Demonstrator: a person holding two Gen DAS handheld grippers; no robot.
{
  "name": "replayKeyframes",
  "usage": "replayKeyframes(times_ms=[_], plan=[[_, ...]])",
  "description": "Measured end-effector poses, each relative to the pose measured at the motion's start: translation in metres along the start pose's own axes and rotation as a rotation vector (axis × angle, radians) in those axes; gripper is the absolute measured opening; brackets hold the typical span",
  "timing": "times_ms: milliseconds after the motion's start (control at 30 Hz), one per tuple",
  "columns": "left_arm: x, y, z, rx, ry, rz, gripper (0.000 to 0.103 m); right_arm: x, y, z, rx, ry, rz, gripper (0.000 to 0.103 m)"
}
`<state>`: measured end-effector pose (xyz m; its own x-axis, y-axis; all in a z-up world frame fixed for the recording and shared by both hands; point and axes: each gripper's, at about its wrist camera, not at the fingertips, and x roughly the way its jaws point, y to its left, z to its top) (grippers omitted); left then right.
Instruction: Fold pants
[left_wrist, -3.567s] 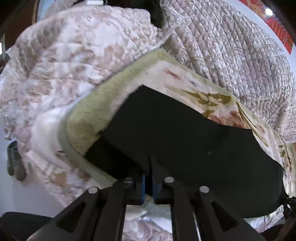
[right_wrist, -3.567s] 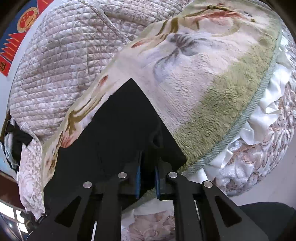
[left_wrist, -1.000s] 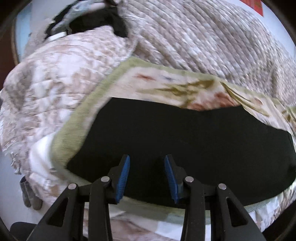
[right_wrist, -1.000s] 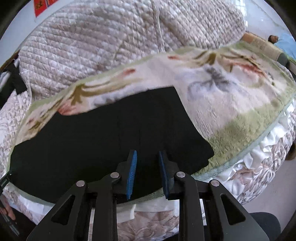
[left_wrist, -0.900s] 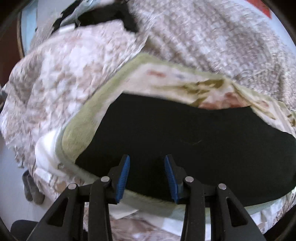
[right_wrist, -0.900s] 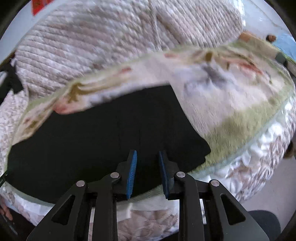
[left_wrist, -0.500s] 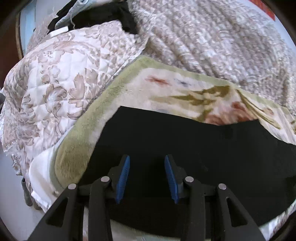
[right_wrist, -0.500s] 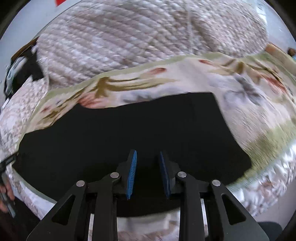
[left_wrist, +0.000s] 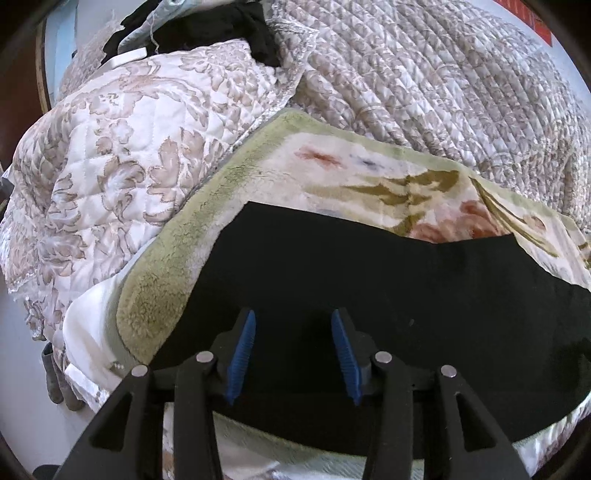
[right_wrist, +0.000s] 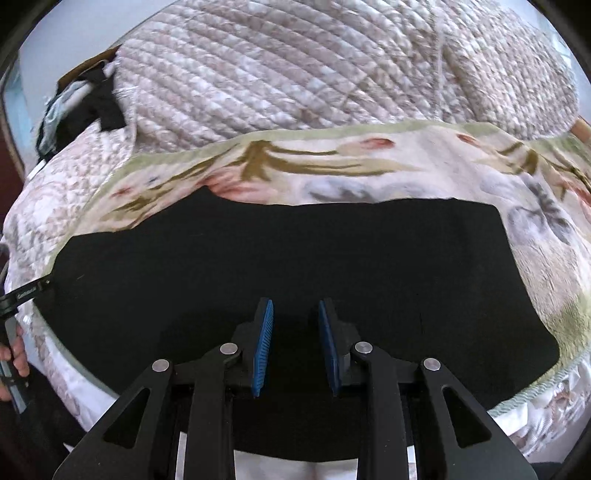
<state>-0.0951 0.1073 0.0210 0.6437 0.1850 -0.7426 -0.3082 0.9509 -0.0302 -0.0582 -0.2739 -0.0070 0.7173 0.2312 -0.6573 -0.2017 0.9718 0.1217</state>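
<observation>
The black pants lie flat in a long folded band on a floral fleece blanket at the near edge of the bed. They also show in the right wrist view. My left gripper is open and empty, just above the pants' left end. My right gripper is open and empty, above the pants' near edge around the middle. The left gripper's tool and the hand holding it show at the left edge of the right wrist view.
A quilted floral bedspread covers the bed behind the blanket. A pile of dark and grey clothes lies at the far left corner; it shows in the right wrist view. The floor drops off at the left.
Both grippers were shut on the pants' near edge 3.6 s ago; now they are open and the pants lie flat. In the last second both views drew closer and shifted along the pants.
</observation>
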Motion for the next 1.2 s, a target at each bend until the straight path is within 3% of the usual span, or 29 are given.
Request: replayKeyframes(times_ms=[167,367,467,733,900,1033,1200], plan=[[-0.005,-0.008,-0.009,0.026,0.001,-0.025,0.051,-0.002,0.018,-0.004,-0.074,-0.017,0.030,0.043],[-0.003,-0.015,-0.019,0.060,0.000,-0.016,0.055,0.009,0.029,-0.013,-0.108,0.024,0.029,0.043],[-0.007,-0.004,-0.015,0.019,-0.005,-0.042,0.056,0.006,0.027,-0.012,-0.101,0.011,0.037,0.043],[-0.012,0.040,-0.007,-0.099,-0.031,0.019,0.058,0.005,0.026,-0.013,-0.097,0.004,0.048,0.043],[-0.001,0.060,-0.011,-0.163,-0.002,0.056,0.060,0.004,0.026,-0.013,-0.084,-0.002,0.065,0.043],[0.002,0.055,-0.016,-0.134,-0.011,0.047,0.065,0.006,0.027,-0.013,-0.076,0.000,0.071,0.043],[0.004,0.051,-0.020,-0.124,-0.019,0.044,0.061,0.007,0.028,-0.013,-0.070,0.000,0.083,0.043]])
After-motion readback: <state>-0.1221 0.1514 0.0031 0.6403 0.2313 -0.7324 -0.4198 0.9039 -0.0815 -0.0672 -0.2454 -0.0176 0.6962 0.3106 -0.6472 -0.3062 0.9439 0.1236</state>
